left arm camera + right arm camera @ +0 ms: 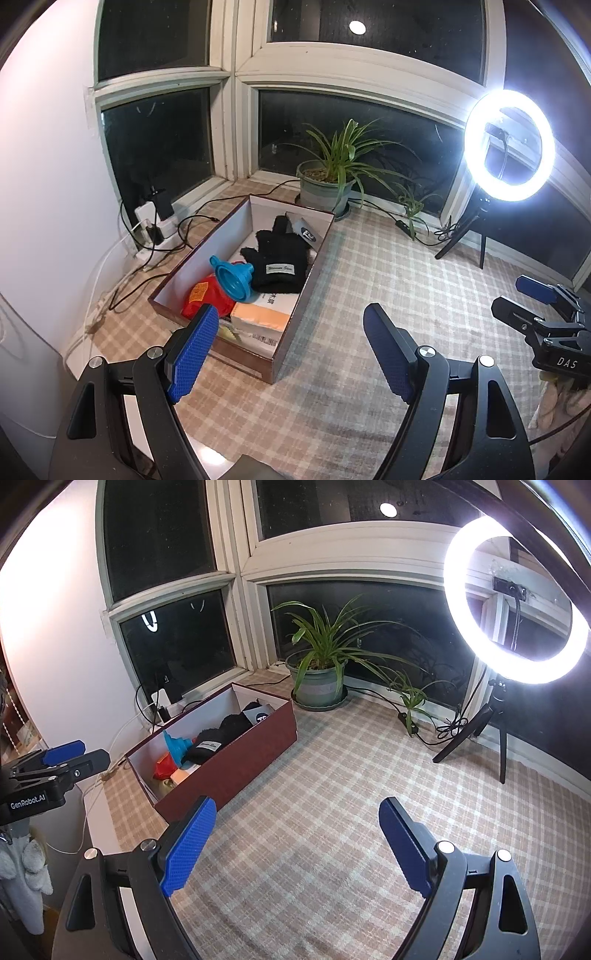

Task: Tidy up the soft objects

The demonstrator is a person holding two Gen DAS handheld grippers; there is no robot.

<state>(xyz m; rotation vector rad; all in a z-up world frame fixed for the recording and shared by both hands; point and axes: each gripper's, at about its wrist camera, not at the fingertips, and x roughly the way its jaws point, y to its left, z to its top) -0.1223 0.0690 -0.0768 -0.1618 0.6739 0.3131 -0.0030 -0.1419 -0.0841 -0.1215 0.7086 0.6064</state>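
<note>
A dark red box (284,345) (236,760) stands on the plaid cloth by the window. Inside lie black gloves (282,254) (221,734), a blue funnel (232,278) (176,746), a red bag (207,297) (164,770) and an orange-topped packet (260,315). My left gripper (288,349) hovers open over the box's near corner, nothing between its blue pads. The right gripper (297,843) is open above bare cloth, to the right of the box. Each gripper shows at the edge of the other's view: the right one (532,295), the left one (74,755).
A potted plant (327,177) (317,679) stands behind the box. A lit ring light on a tripod (509,144) (513,598) is at the right. Chargers and cables (155,229) crowd the left corner. Plaid cloth (351,775) spreads right of the box. Plush fabric (26,867) hangs at the left.
</note>
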